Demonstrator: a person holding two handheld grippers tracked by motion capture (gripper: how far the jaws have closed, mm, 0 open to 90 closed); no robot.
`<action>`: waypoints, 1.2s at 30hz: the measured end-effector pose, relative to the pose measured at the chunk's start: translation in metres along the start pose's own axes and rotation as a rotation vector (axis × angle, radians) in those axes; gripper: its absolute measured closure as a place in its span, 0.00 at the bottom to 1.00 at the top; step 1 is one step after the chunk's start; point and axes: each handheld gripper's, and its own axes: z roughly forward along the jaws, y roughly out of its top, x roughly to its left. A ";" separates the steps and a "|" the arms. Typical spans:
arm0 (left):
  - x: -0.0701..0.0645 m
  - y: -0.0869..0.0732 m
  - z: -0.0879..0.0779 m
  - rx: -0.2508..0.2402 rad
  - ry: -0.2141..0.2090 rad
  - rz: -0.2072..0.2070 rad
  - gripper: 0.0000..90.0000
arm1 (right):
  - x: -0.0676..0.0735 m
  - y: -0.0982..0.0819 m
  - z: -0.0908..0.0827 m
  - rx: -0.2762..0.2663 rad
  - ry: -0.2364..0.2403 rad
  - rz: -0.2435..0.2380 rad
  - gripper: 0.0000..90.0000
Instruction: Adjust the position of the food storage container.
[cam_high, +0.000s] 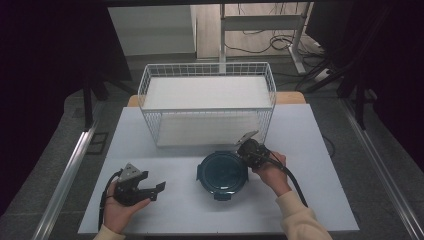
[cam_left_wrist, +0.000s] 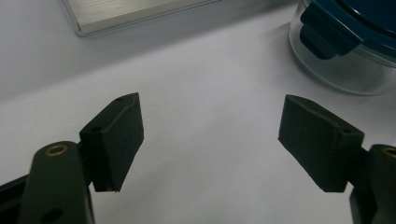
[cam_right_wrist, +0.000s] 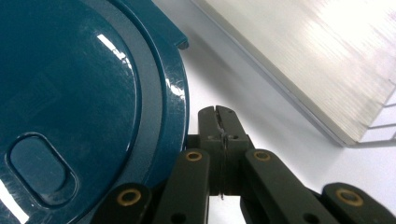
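Teal lid (cam_high: 222, 172); white wire basket (cam_high: 207, 102); seemingly pale-grey table (cam_high: 310, 200).

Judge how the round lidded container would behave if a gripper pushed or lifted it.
The container looks like clear glass under its blue lid, so probably heavy and breakable. Its broad base should slide, not tip. The glossy lid may be slippery.

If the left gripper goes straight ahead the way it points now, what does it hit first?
Probably bare table, then the wire basket's base. The left gripper is open; the lidded container sits off to the side.
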 end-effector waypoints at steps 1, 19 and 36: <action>0.000 0.000 0.000 0.000 0.000 0.000 0.24 | 0.000 0.000 0.000 0.000 0.000 0.000 1.00; -0.002 0.001 0.000 -0.005 -0.003 0.003 0.24 | 0.026 0.009 0.001 -0.011 0.052 -0.028 1.00; -0.001 0.003 -0.008 -0.030 0.002 -0.009 0.24 | 0.024 -0.006 -0.034 -0.175 0.009 -0.009 1.00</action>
